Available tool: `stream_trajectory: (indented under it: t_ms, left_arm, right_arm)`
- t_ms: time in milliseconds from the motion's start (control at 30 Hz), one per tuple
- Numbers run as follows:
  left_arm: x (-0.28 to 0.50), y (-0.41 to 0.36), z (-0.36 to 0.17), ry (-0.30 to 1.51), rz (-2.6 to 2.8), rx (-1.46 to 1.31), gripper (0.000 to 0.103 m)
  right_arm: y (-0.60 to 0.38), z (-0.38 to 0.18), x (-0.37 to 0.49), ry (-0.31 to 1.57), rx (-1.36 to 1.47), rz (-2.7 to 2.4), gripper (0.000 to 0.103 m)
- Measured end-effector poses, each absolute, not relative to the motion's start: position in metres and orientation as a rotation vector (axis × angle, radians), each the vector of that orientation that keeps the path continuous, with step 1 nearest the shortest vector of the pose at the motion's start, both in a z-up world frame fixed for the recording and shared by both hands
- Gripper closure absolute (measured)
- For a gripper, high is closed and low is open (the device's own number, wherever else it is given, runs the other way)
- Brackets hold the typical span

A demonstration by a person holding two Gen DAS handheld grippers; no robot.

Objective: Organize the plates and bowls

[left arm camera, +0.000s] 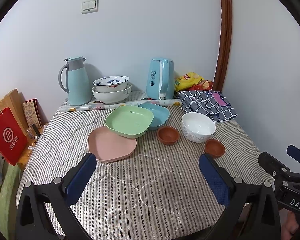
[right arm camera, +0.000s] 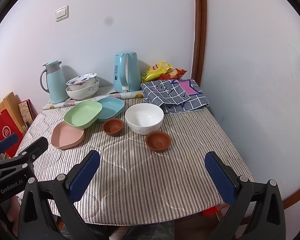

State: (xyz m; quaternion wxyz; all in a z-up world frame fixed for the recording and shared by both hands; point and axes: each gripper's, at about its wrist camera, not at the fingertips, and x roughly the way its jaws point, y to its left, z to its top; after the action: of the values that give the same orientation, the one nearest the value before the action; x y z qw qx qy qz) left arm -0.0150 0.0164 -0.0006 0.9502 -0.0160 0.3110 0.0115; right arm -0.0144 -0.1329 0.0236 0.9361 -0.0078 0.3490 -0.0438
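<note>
We hold our left gripper point(left arm camera: 148, 166) and our right gripper point(right arm camera: 153, 165) low over the near part of the desk point(left arm camera: 150, 190), which is covered in a striped quilted cloth; both sets of fingers point(left arm camera: 84, 176) are spread wide and grasp nothing. Ahead of us lie three square plates in an overlapping row: the pink plate point(left arm camera: 112, 144) nearest, the green plate point(left arm camera: 129, 121) resting partly on its far edge, and the blue plate point(left arm camera: 157, 115) tucked behind the green one. To the right of them sits a small brown bowl point(left arm camera: 168, 135), then a white bowl point(left arm camera: 198, 126) with a line pattern on its side, and a second brown bowl point(left arm camera: 215, 147) just in front of the white one. At the back, against the wall, two painted bowls point(left arm camera: 111, 89) are nested between a blue thermos jug point(left arm camera: 77, 82) and a blue kettle point(left arm camera: 161, 79). A folded checked cloth point(left arm camera: 208, 103) lies at the back right, with snack bags point(left arm camera: 192, 81) behind it.
</note>
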Motion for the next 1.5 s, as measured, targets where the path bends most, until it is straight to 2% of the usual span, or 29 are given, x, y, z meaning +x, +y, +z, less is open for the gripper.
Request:
stream_trajectory:
  t_ms: [967,1500]
  left_arm:
    - [-0.010,0.012,0.003,0.635,0.018,-0.018,0.000]
    - [0.053,0.045,-0.027,0.739,0.052,-0.079,0.000]
  right_arm:
    - [-0.132,0.027,-0.011,0.711,-0.012,-0.080,0.000]
    - [-0.133,0.007,0.040,0.757,0.010,-0.065,0.000]
